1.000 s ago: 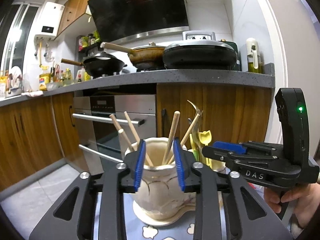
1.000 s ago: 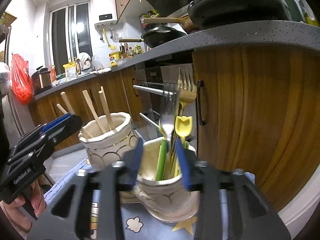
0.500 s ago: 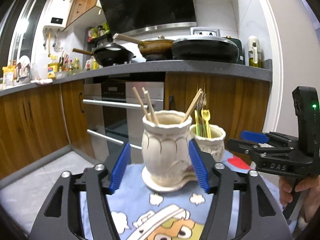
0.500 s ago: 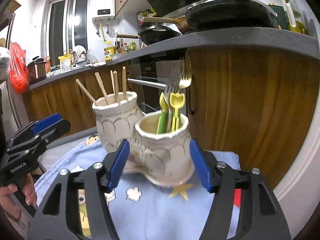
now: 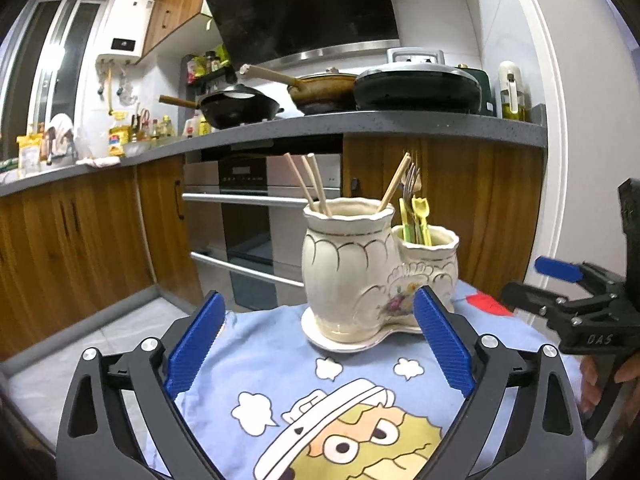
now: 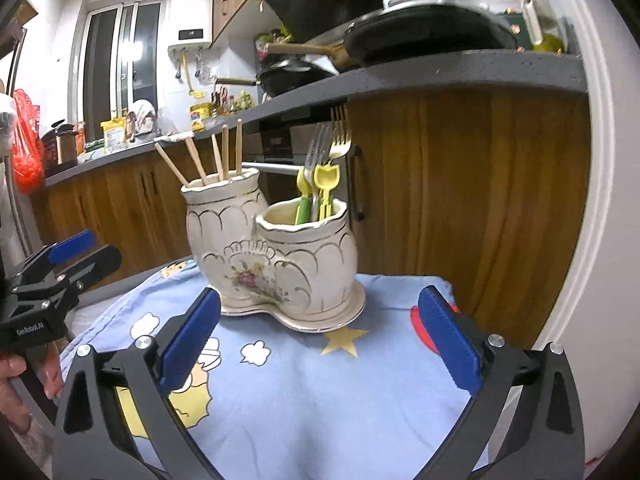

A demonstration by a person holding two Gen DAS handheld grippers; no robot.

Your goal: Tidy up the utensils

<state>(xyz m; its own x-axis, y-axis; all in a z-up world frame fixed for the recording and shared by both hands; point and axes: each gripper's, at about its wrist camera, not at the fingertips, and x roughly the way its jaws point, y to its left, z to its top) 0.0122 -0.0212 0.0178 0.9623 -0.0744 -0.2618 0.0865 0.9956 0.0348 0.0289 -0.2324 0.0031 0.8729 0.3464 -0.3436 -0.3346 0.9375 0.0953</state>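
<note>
Kitchen tabletop: both the left gripper (image 5: 316,348) and right gripper (image 6: 318,344), jaws just opened wide and empty, have backed off the filled utensil holder (image 6: 276,248), sorting apparently done.

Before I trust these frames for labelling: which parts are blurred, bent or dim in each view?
Left wrist view: sharp on the ceramic holder; fisheye bows the countertop edge and door frame; corners vignette black; the window is dark, the light artificial. Right wrist view: holder and forks crisp enough, but the black pan on the counter smears, and the frame edges curve strongly.
</note>
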